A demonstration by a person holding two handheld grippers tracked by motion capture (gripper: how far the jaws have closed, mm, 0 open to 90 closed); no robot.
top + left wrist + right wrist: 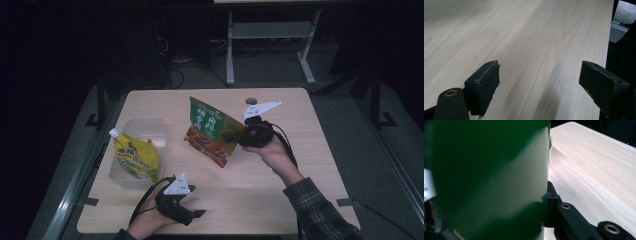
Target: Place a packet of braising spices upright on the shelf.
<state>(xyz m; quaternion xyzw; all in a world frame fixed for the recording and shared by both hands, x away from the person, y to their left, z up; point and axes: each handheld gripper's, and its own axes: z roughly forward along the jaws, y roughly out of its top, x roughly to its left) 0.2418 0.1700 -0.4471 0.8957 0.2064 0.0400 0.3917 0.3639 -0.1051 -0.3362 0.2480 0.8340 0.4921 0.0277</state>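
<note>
Green pouch (212, 131) clamped in right hand-held gripper (239, 136); left hand-held gripper (200, 214) wide, empty

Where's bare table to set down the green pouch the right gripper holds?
Bare wood lies along the table's right side, beyond the right gripper, and along the near edge beside the open left gripper. The left is crowded: the clear container holds the yellow pouch. The green pouch hangs mid-table.

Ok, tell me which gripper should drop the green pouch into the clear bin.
Right. The right gripper is already shut on the green pouch, held above the table beside the clear bin. The left gripper is open, holding nothing, near the front edge.
</note>
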